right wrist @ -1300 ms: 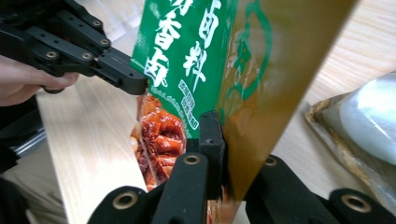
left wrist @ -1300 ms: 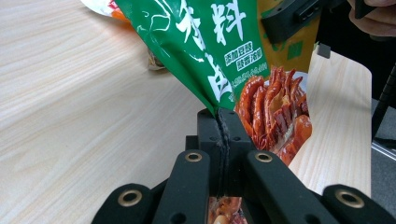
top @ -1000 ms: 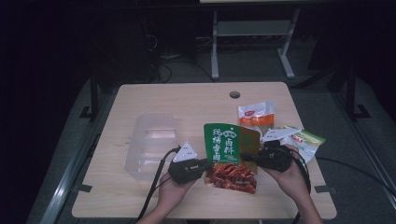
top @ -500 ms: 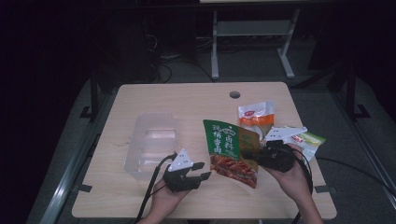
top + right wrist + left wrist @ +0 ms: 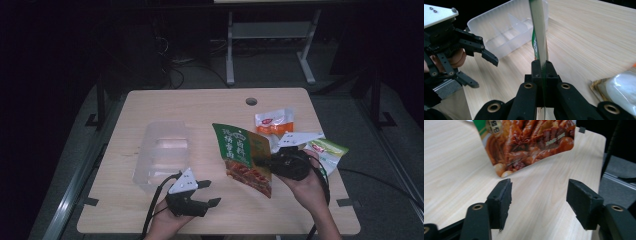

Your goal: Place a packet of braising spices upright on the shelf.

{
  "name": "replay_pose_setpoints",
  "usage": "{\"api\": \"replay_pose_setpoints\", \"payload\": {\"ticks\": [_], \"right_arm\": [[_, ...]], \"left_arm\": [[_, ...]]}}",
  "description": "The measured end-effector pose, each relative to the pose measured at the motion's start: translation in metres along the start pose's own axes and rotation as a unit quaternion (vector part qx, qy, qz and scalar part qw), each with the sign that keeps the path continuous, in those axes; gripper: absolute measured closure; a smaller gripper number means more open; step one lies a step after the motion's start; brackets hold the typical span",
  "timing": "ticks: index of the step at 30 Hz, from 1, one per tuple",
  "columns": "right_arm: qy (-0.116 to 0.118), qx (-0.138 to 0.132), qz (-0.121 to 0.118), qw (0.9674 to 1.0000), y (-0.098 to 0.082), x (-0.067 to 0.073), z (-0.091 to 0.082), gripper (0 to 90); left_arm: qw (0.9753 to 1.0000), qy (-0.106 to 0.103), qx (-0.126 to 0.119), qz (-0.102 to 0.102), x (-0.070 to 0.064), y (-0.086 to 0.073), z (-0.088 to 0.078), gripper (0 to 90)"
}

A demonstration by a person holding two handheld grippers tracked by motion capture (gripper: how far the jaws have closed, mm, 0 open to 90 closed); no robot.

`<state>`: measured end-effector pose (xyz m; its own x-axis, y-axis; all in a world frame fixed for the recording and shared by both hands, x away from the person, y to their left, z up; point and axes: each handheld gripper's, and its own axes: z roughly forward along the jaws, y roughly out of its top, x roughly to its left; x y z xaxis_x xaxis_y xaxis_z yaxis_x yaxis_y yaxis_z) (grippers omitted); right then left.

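Since the earlier picture, the left gripper (image 5: 209, 192) has let go of the snack bag (image 5: 242, 157) and pulled back toward the near edge of the table (image 5: 200, 102). Its jaws have just been opening, and now they stand wide with nothing between them.

That table is a big, flat board of pale wood with soft grain lines and a small round hole (image 5: 251, 101) at about 12 o'clock.

At about 9 o'clock from the bag lies a clear plastic box (image 5: 162, 155). It is long, smooth and see-through, with thin walls inside that split it into parts.

Next comes the snack bag, near the middle of the table, lifted a little off the wood. It is flat, thin and shiny, green at the top with a picture of brown, glossy food at the bottom. Its long side runs from 11 o'clock down to 5 o'clock, with the green end pointing far away. In the right gripper view its edge looks as thin as a strip.

At the bag's 3 o'clock edge, the right gripper (image 5: 261, 161) is clenched tight on it. Both grippers are black, hard and blocky.

At 1 o'clock from the bag lies a small orange and white packet (image 5: 274, 121).
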<state>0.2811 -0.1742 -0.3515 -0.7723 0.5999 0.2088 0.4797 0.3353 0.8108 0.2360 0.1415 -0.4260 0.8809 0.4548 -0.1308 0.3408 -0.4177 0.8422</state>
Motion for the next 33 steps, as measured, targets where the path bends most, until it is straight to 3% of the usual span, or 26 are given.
{"api": "replay_pose_setpoints", "payload": {"ticks": [5, 11, 20, 28, 31, 33], "right_arm": [[0.0, 0.003, -0.008, 1.0, 0.002, 0.006, 0.009, 89.9], [0.002, 0.001, -0.008, 1.0, 0.0, 0.006, 0.008, 89.9], [0.001, -0.004, 0.001, 1.0, -0.001, 0.002, 0.004, 89.9], [-0.006, -0.015, -0.014, 0.9998, 0.017, 0.006, 0.0, 90.0], [-0.005, -0.007, -0.016, 0.9998, 0.028, 0.004, 0.0, 89.9], [-0.006, -0.006, -0.018, 0.9998, 0.031, 0.003, 0.001, 89.9]], "left_arm": [[1.0, -0.005, -0.005, 0.002, 0.0, -0.001, -0.003, 31.4], [0.9999, -0.005, 0.007, 0.015, -0.004, -0.002, 0.0, 29.2], [0.9998, -0.007, 0.004, 0.017, -0.004, -0.002, -0.001, 27.8], [0.9998, -0.011, 0.001, 0.015, -0.007, -0.003, 0.001, 27.6], [0.9996, -0.011, 0.006, 0.025, -0.007, -0.002, 0.002, 27.5], [0.9997, -0.012, 0.001, 0.021, -0.008, -0.002, 0.002, 27.5]]}}
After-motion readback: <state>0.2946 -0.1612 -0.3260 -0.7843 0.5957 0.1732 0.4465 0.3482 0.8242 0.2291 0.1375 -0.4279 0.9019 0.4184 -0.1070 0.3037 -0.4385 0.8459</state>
